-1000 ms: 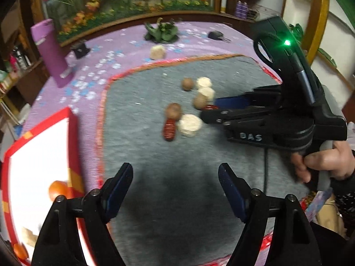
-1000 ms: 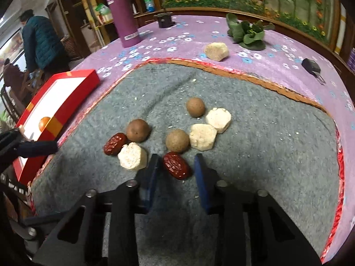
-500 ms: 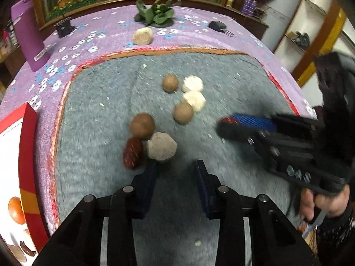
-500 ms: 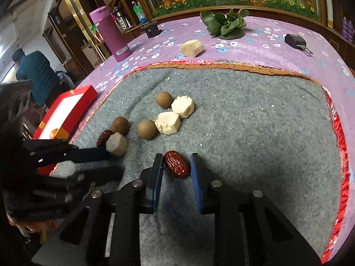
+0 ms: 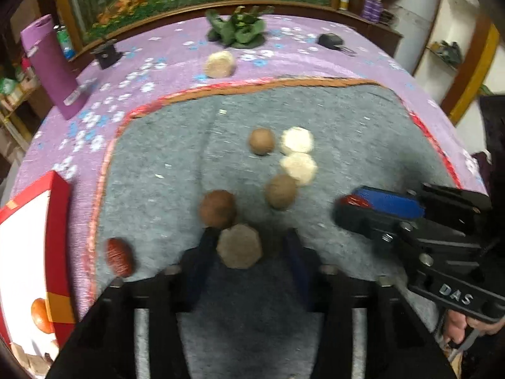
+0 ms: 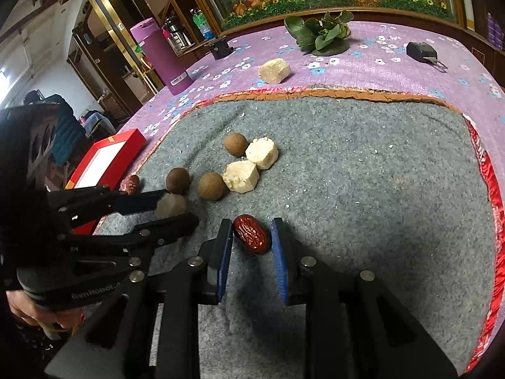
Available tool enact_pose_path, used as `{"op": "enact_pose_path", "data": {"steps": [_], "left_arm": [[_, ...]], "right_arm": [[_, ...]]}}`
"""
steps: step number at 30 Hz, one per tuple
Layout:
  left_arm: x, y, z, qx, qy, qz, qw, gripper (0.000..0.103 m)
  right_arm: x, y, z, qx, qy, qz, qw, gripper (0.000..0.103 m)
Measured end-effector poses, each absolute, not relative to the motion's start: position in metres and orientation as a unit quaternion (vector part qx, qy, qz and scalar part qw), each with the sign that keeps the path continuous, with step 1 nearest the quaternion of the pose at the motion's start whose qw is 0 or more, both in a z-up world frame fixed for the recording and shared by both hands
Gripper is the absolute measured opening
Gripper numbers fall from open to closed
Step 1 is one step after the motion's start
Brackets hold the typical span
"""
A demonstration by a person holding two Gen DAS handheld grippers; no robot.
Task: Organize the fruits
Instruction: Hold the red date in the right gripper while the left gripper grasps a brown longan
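Left wrist view, catalogue of the table: the left gripper (image 5: 244, 252) sits low in the centre of the frame, its dark fingers set on either side of a pale, faceted, cream-brown lump (image 5: 240, 249); the picture is blurred, so whether the pads actually press it I cannot tell. Just above it, a round dark-brown fruit (image 5: 217, 208); right of that, a lighter brown ball (image 5: 280, 191), then two whitish crumbly chunks (image 5: 298, 165) and a further small brown ball (image 5: 261, 141) toward the middle. A wrinkled red date (image 5: 118, 255) lies alone at lower left, near the mat's edge. All rest on a grey felt mat with a red and orange border (image 5: 347, 120), spread over a purple flowered tablecloth (image 5: 284, 60). A red-rimmed white box (image 5: 58, 208) occupies the left edge, an orange fruit (image 5: 39, 314) inside it. At upper left, a tall purple bottle (image 5: 50, 66); at top centre, a green leafy bundle (image 5: 238, 28); below it on the cloth, a separate beige chunk (image 5: 220, 64). Right wrist view: the right gripper (image 6: 252, 243), lower centre, blue-padded fingers closed against a glossy, wrinkled dark-red date (image 6: 251, 234), held between them over the mat.
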State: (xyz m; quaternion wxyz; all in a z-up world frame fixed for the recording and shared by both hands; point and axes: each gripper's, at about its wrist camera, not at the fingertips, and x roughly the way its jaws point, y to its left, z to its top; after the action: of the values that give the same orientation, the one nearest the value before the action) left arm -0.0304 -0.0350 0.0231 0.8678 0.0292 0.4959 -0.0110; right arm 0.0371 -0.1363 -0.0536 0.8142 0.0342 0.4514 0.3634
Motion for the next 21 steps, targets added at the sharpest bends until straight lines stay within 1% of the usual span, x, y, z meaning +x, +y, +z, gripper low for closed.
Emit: {"op": "enact_pose_path", "data": {"steps": [4,5,14,17,21], "left_arm": [[-0.034,-0.032,0.025,0.028,0.487,-0.015,0.873,0.034],[-0.035,-0.03,0.027,0.023,0.484,-0.016,0.875,0.03],[-0.057,-0.023,0.031,0.012,0.469,-0.019,0.883,0.03],[-0.068,-0.019,0.036,0.01,0.46,-0.016,0.888,0.03],[-0.087,-0.013,0.045,0.018,0.442,0.001,0.897,0.03]], "right_arm": [[0.036,-0.138,-0.052,0.033,0.45,0.36,0.817,0.027],[0.035,-0.138,-0.052,0.033,0.45,0.358,0.818,0.027],[0.021,-0.141,-0.04,0.052,0.449,0.356,0.818,0.027],[0.011,-0.134,-0.039,0.061,0.453,0.367,0.81,0.027],[-0.006,-0.112,-0.034,0.045,0.448,0.38,0.808,0.027]]}}
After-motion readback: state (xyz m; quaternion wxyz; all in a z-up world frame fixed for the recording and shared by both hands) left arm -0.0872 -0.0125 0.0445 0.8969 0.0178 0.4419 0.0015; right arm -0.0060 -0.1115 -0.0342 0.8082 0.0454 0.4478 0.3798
